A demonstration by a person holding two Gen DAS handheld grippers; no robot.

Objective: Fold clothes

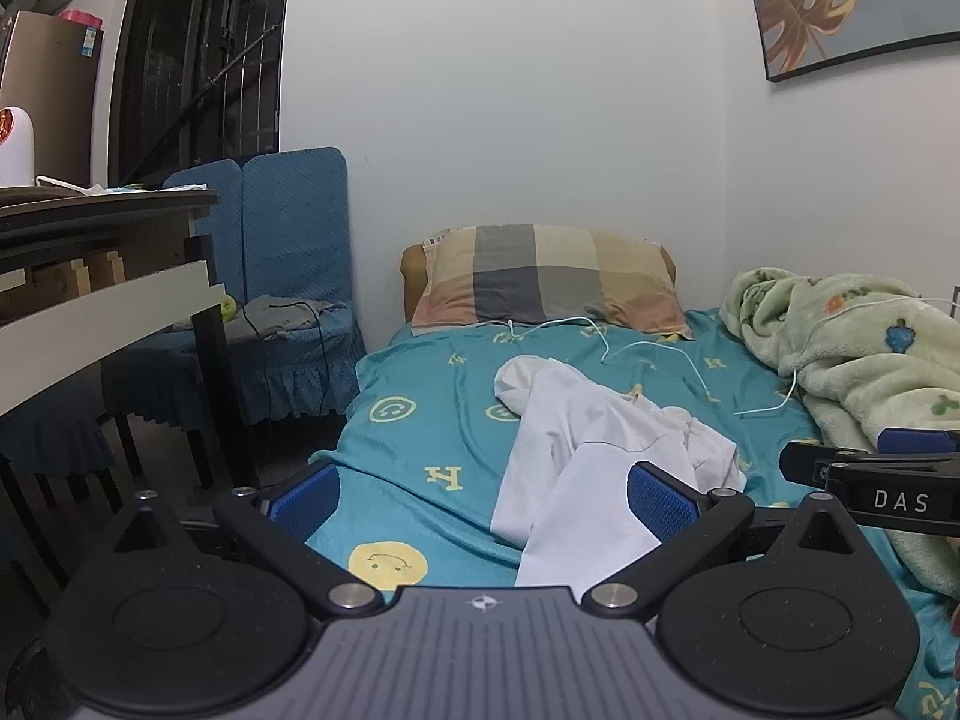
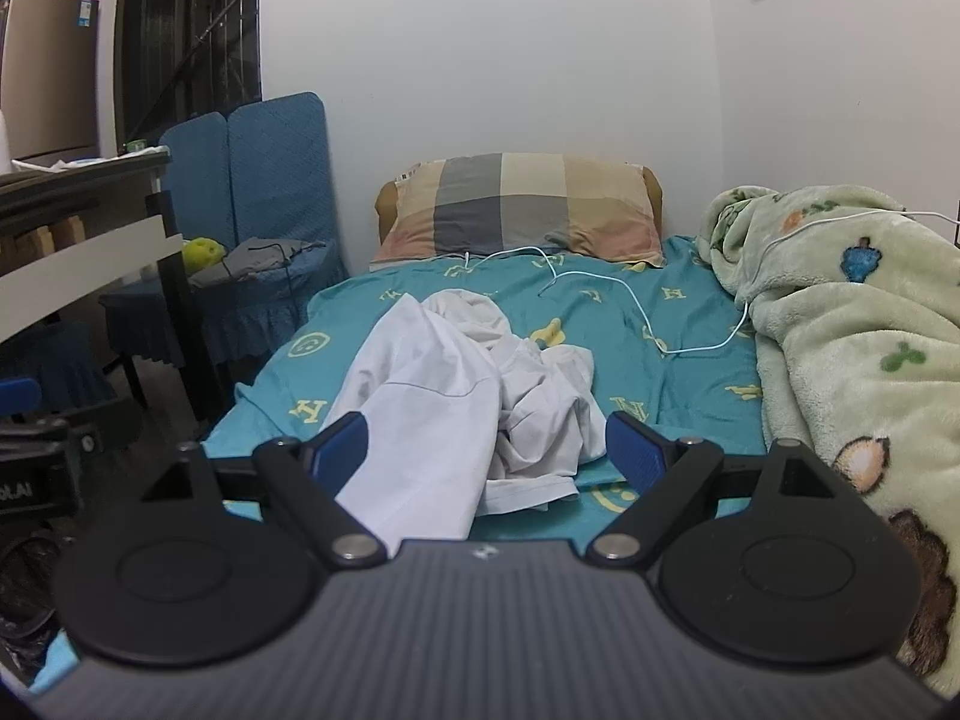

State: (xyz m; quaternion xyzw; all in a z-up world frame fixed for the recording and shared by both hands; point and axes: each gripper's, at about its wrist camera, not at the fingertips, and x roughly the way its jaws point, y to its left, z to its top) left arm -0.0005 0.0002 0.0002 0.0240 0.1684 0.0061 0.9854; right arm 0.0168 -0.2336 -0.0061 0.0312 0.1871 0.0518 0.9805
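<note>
Nothing is folded yet: I see the white garment (image 2: 474,372) crumpled mid-frame on the bed (image 2: 690,378), below the pillow (image 2: 516,210). My left hand-held gripper (image 1: 480,495) and right hand-held gripper (image 2: 486,450) both gape wide, holding nothing, so every fold remains

place: home bedroom | signs: bed (image 1: 420,420), pillow (image 1: 549,282), blanket (image 2: 852,330)

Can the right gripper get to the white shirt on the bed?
Probably yes. The right gripper is open, the crumpled white shirt lies just ahead on the teal sheet, and nothing sits between them.
</note>
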